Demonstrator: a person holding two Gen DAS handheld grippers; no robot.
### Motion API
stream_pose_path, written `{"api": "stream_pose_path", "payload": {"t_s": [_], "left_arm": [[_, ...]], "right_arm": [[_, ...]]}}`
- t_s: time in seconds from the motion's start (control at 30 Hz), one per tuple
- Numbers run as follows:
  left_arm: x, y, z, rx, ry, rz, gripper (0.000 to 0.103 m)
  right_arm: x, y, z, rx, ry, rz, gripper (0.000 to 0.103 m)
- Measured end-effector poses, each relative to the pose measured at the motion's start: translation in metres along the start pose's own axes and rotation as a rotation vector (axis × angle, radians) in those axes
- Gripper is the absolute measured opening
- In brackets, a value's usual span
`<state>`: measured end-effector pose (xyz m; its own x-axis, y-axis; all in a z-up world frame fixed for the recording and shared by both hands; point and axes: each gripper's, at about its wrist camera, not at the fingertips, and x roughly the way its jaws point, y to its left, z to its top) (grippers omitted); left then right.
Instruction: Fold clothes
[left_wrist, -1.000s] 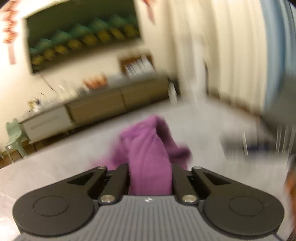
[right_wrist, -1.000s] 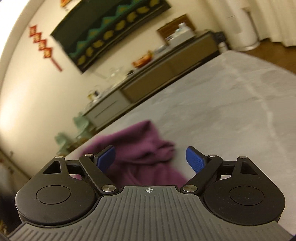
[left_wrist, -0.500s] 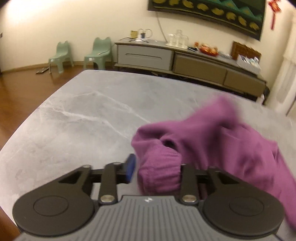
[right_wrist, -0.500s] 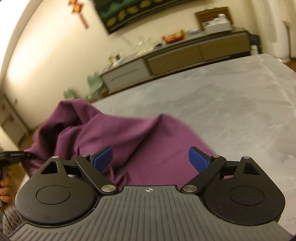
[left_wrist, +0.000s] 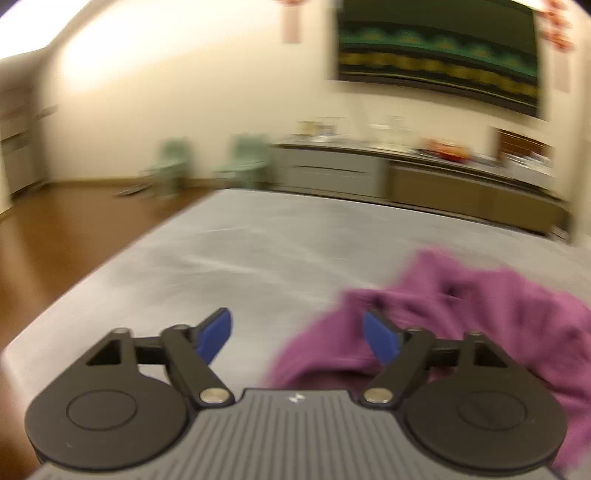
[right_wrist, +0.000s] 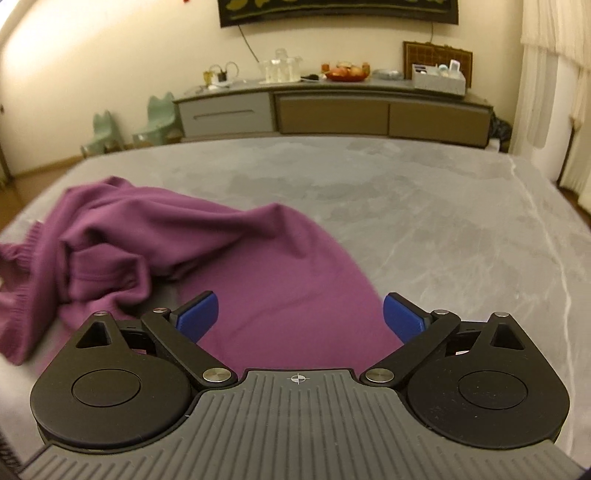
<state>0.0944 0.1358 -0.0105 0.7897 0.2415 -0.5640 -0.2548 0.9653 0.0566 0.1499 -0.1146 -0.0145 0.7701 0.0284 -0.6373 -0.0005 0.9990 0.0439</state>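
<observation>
Both your grippers, left (left_wrist: 297, 334) and right (right_wrist: 300, 315), stood spread wide and empty over the crumpled purple knit sweater (right_wrist: 155, 251), bunched on the grey marble table (right_wrist: 424, 206); grabbing several layers there could have trapped folds.

No readable text, brand, number or label shows in either view. The only marks are small symbols: a white bow-tie-shaped emblem (left_wrist: 296, 398) printed at the front edge of the left gripper's ribbed grey housing, and a white crosshair mark (right_wrist: 297, 378) at the same spot on the right gripper's housing. The red hanging ornaments (left_wrist: 557, 27) on the wall beside the dark wall hanging (left_wrist: 437, 55) are too blurred to tell whether they carry characters. The items on the sideboard (right_wrist: 332, 107) are too small to read.
</observation>
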Motion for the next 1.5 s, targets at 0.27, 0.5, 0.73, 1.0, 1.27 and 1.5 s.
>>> {"api": "stream_pose_path", "payload": {"t_s": [0.27, 0.5, 0.73, 1.0, 1.27, 1.5], "left_arm": [[0.092, -0.065, 0.007, 0.244, 0.146, -0.138, 0.009], [0.096, 0.054, 0.104, -0.138, 0.001, -0.093, 0.008], [0.143, 0.121, 0.082, -0.209, 0.113, -0.129, 0.013], [0.16, 0.11, 0.063, -0.175, 0.233, -0.251, 0.081], [0.189, 0.061, 0.067, 0.066, 0.25, -0.215, 0.009], [0.13, 0.159, 0.125, -0.352, 0.011, -0.28, 0.011]], "right_arm": [[0.025, 0.047, 0.006, -0.161, 0.036, 0.132, 0.095], [0.042, 0.012, 0.011, -0.273, 0.107, -0.227, 0.012], [0.023, -0.018, 0.012, -0.247, 0.054, -0.319, 0.065], [0.015, -0.047, 0.016, -0.229, 0.041, -0.341, 0.101], [0.038, -0.085, 0.025, -0.102, 0.139, -0.158, 0.004], [-0.045, -0.102, 0.086, -0.083, -0.35, -0.363, 0.003]]}}
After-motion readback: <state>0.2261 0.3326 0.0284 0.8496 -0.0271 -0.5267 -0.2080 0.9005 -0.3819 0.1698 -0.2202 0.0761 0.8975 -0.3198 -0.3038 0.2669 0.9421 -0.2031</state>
